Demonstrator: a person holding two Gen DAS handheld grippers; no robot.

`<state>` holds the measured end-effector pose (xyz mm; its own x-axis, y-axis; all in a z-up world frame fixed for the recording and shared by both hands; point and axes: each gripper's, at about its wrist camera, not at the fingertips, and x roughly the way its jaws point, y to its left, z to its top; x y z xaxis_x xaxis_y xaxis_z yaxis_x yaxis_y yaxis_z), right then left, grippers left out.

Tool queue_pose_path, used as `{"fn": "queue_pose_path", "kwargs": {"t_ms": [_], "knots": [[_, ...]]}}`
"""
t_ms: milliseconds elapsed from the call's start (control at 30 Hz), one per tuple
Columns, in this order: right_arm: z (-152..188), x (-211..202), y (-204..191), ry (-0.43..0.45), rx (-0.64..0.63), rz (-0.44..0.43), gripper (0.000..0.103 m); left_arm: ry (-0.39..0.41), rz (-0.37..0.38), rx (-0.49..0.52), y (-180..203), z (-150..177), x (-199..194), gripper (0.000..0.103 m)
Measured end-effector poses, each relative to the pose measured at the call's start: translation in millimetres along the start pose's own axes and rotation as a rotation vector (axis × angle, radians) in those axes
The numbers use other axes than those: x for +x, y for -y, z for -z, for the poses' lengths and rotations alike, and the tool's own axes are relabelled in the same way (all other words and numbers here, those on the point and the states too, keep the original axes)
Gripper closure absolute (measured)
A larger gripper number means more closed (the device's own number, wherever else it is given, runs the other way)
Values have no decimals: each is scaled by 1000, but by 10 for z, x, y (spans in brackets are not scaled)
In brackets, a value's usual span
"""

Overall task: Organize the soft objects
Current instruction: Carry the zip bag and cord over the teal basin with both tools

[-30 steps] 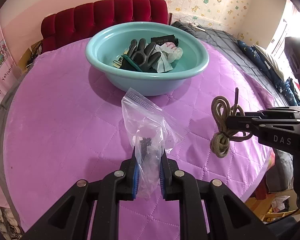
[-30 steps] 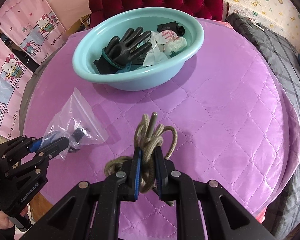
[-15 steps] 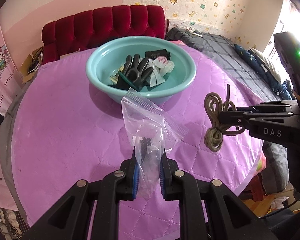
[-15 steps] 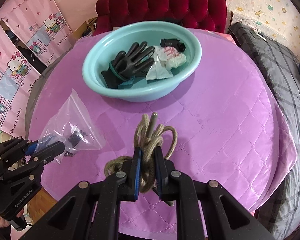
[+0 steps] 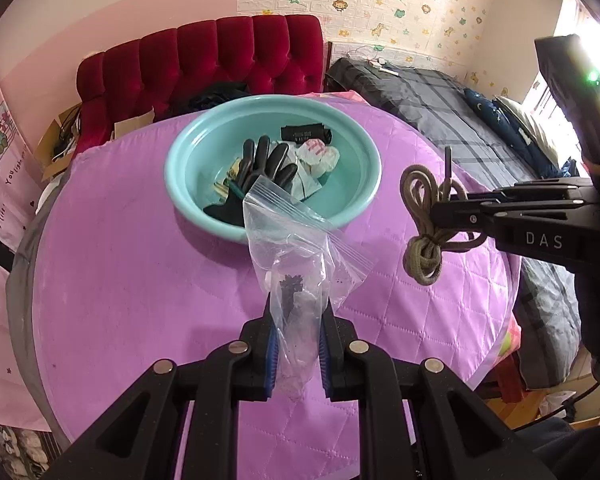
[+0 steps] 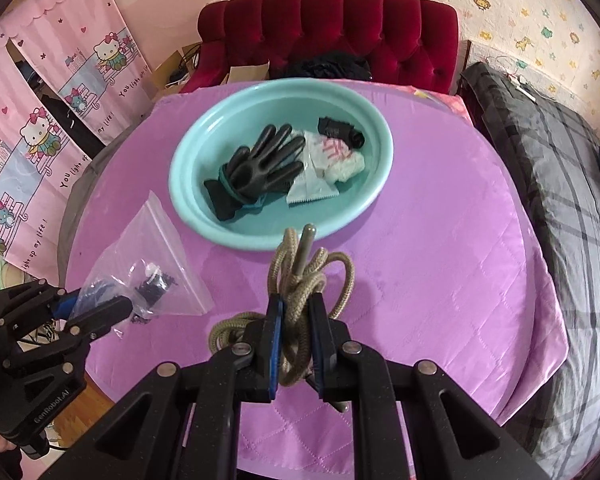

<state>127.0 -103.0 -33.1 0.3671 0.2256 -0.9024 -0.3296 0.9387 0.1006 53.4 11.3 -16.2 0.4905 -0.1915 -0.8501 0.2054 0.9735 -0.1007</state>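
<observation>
Our left gripper (image 5: 296, 334) has its jaws clamped narrow on a clear zip bag (image 5: 300, 256), crinkled and soft, with small dark pieces loose inside; the bag stands up from the blue pads, clear of the desk (image 5: 140, 280). Our right gripper (image 6: 296, 340) has its jaws closed tight on a bundle of olive-tan braided cord (image 6: 300, 292), looped and knotted, one stiff tip sticking up; it too hangs above the desk. On the right gripper's side we read "DAS"; on the left one's, "GenRobot.AI".

The desk is round, under a quilted, shiny purple cover. Toward its far edge sits a smooth teal basin (image 6: 188, 200). Inside lie a black rubbery glove (image 6: 260, 168) with a teal cuff, a white sachet (image 6: 312, 188) with a serrated edge, a crumpled white-and-pink wrapper (image 6: 340, 156), and a small black pouch (image 6: 340, 130) whose print is too small to read.

Beyond the far edge stands a tufted red velvet headboard (image 6: 340, 28). Pink cartoon-cat curtains (image 6: 40, 120) read "You light up my life!".
</observation>
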Motion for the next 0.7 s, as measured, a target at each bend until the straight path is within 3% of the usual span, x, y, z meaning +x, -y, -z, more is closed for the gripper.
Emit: {"fn": "queue_pose_path", "kwargs": {"t_ms": [700], "knots": [[-714, 54, -35, -8, -47, 12, 90, -25, 3, 8, -115, -666, 207, 85]]}}
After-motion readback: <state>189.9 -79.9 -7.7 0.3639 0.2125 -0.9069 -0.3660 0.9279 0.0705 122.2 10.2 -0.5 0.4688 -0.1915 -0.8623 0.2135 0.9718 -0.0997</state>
